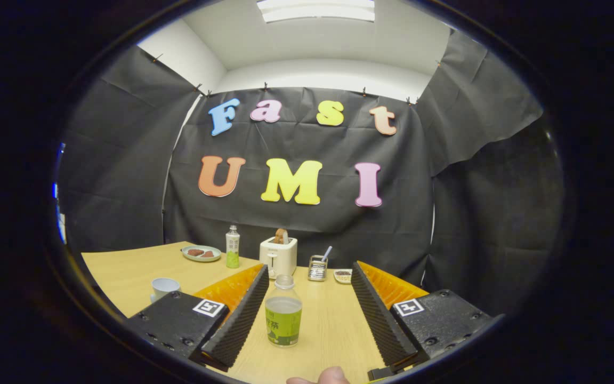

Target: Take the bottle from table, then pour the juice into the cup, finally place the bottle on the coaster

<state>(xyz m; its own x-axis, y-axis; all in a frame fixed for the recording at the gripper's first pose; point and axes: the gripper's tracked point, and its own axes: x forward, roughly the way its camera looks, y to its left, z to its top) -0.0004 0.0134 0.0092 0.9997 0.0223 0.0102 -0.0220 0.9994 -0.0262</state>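
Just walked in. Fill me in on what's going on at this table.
A person is holding the hand-held gripper open around a bottle with a green label, which stands upright on the wooden table between the fingers, closer to the left one. Neither finger presses on it yet, so the grasp has not happened. A cup sits beyond the left finger. Further back stand a second bottle, a toaster and a plate.

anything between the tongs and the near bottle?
Nothing. In the gripper view the tongs stand open with the near bottle upright between the fingers, close to the left one; bare table fills the rest of the gap.
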